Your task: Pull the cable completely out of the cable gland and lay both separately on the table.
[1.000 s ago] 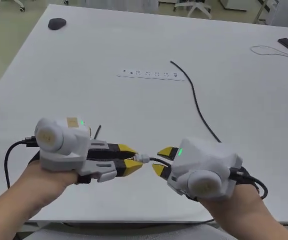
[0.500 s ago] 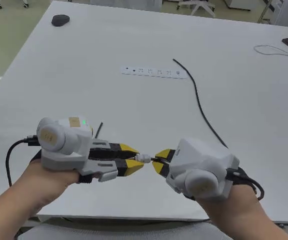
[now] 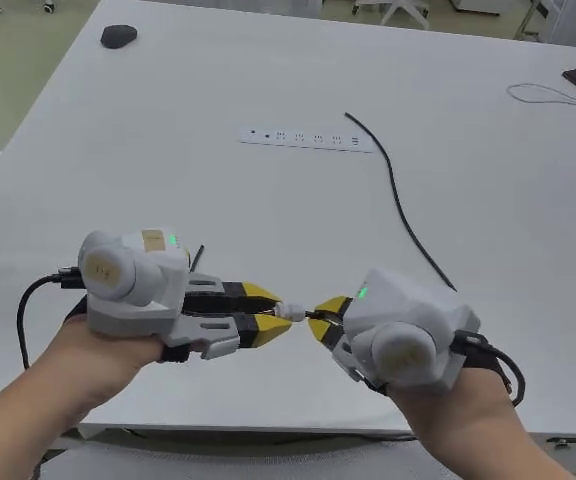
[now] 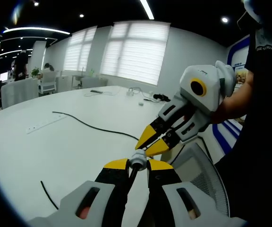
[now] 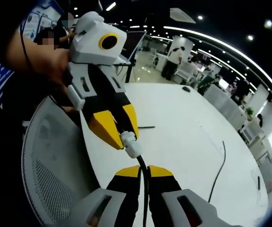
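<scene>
Cable gland (image 4: 137, 158) in L gripper (image 4: 138, 164), cable (image 5: 142, 165) in R gripper (image 5: 144, 171).

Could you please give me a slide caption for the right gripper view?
Right gripper clamps the black cable while the left gripper holds the white cable gland near the table edge.

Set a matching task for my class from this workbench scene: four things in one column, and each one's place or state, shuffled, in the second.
Column one
1. cable gland
2. cable
3. power strip
4. mouse

Column two
A. near the far left corner of the table
B. clamped in the right gripper
C. lying flat mid-table
D. clamped in the left gripper

Pairs: 1-D, 2-B, 3-C, 4-A
</scene>
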A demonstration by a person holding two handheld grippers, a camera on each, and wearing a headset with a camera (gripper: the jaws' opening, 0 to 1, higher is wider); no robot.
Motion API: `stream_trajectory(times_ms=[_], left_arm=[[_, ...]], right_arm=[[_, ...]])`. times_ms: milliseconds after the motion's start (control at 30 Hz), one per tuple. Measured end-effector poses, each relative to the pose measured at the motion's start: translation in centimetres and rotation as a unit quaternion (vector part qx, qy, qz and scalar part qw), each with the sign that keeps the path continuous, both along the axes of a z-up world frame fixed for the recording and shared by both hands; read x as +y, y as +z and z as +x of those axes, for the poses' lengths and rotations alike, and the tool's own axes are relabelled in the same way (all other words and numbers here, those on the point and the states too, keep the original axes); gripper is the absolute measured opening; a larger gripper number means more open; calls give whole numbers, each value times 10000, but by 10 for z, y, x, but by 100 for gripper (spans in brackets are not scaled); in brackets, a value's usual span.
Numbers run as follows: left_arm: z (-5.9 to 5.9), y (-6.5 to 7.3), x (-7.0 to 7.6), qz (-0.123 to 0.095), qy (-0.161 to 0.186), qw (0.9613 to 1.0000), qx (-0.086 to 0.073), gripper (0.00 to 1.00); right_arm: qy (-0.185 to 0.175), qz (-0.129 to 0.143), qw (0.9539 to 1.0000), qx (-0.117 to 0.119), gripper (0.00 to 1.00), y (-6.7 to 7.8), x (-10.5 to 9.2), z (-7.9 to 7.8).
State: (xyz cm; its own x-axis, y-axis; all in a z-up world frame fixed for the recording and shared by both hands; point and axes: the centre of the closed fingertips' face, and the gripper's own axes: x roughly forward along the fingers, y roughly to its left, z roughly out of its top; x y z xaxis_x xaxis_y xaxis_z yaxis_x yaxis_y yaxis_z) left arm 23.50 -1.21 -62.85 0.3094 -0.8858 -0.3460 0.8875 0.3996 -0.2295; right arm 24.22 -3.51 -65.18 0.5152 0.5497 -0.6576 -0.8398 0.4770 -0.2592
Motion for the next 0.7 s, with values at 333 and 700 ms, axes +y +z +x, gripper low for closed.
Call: stream_trajectory(times_ms=[333,700], left_arm=[[-1,1,1,-34,5,10000,23,15],[0,3,-1,-90,-16,10000,36,15]], right_arm=[[-438,126,9988,202,0,-15,-19,2],[-897,161,9949,434,0,-36,-44,5]])
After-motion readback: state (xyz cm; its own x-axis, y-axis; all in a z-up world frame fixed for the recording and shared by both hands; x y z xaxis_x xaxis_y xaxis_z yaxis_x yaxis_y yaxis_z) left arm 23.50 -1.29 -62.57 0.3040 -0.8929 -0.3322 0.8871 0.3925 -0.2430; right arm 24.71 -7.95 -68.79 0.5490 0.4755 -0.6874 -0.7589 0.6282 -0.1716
